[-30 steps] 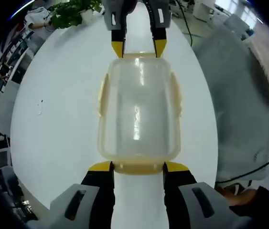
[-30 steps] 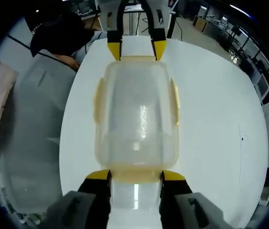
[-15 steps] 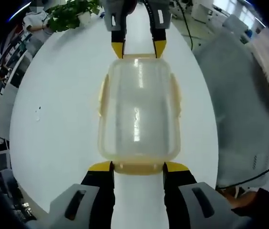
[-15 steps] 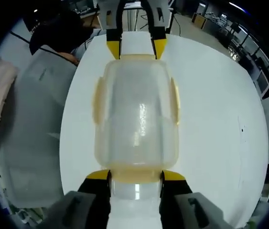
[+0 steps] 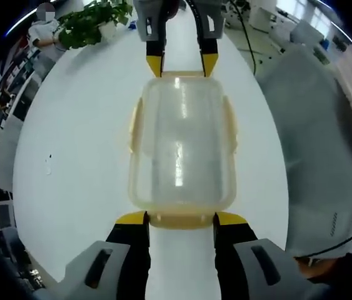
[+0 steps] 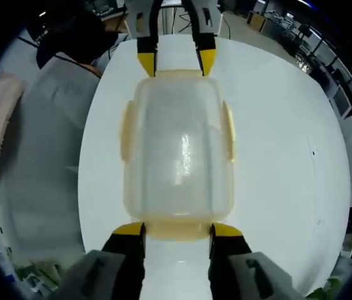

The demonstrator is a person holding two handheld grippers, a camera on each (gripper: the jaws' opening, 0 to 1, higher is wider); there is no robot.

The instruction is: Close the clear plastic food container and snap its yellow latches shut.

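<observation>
Lid sat on the container [image 5: 181, 147]; both tongs [image 5: 180, 218] [image 6: 176, 230] stood apart at end latches [image 5: 181, 219], probably unsnapped.

Clear container [image 5: 182, 147] w/ pale yellow latches [image 5: 135, 125]; white table [image 5: 75, 162]; grippers' tips yellow, bodies grey/black.

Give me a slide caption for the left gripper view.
Clear plastic container with yellow latches on white table, left gripper and right gripper at opposite ends.
</observation>
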